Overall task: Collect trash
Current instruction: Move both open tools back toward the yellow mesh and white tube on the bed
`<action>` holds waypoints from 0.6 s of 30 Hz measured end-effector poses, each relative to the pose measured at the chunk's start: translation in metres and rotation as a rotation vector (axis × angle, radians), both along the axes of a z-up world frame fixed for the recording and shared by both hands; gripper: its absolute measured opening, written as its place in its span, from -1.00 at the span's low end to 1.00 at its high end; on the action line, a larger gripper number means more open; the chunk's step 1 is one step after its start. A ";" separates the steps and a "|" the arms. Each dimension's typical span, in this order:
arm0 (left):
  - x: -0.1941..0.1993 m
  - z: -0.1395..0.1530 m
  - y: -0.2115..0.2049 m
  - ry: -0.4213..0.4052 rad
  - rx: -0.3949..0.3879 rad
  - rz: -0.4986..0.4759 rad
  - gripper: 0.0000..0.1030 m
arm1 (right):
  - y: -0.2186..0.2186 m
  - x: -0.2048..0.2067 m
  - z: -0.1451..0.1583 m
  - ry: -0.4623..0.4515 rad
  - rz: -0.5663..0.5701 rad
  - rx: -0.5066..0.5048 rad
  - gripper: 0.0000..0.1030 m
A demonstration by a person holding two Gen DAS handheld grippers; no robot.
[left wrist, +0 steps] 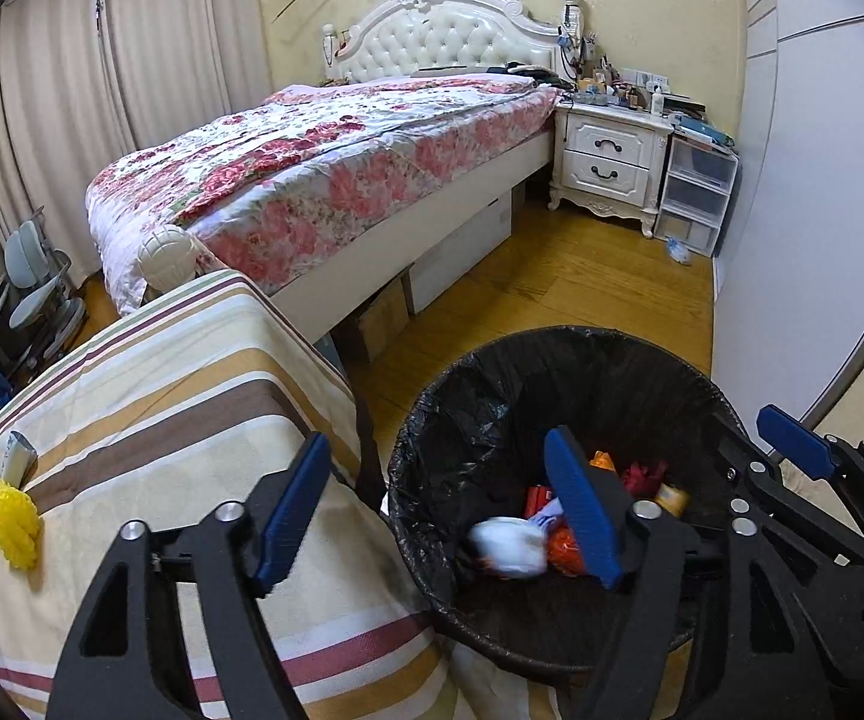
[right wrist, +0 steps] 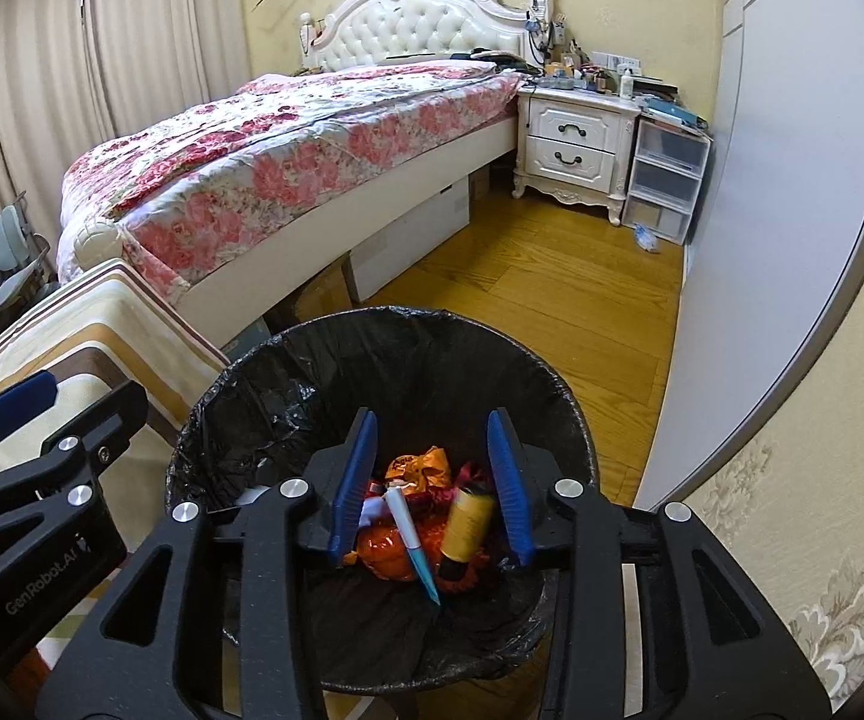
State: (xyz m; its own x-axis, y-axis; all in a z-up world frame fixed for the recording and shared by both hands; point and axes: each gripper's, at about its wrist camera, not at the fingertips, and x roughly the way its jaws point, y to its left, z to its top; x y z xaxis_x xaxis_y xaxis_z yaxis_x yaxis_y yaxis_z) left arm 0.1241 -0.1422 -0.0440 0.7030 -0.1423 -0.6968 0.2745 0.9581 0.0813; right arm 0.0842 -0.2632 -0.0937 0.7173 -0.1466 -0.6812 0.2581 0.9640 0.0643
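While both tools gape, left tool (left wrist: 444,516) and right tool (right wrist: 432,480) overhang binned trash (right wrist: 414,516), seemingly apart.

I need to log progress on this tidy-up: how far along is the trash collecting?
Well along. The black-lined bin already holds orange wrappers, a yellow spool and a pen. Both the left tongs and right tongs are open and empty over it. Still left: a yellow ball and a small tube on the striped cloth.

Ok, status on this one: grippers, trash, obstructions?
Left and right open, empty, over bin. Wrappers inside; yellow piece left on striped cover. No obstruction.
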 end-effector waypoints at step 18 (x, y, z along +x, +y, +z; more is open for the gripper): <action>-0.028 0.005 0.113 0.010 0.002 0.194 0.46 | 0.060 -0.013 0.003 0.021 0.129 0.025 0.09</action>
State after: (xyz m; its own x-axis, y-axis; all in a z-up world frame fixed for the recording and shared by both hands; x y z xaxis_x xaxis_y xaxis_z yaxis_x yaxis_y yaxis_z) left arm 0.0964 -0.0288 -0.0393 0.7100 -0.0035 -0.7042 0.0855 0.9930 0.0812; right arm 0.0716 -0.2030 -0.0906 0.7147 -0.0371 -0.6985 0.1337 0.9874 0.0843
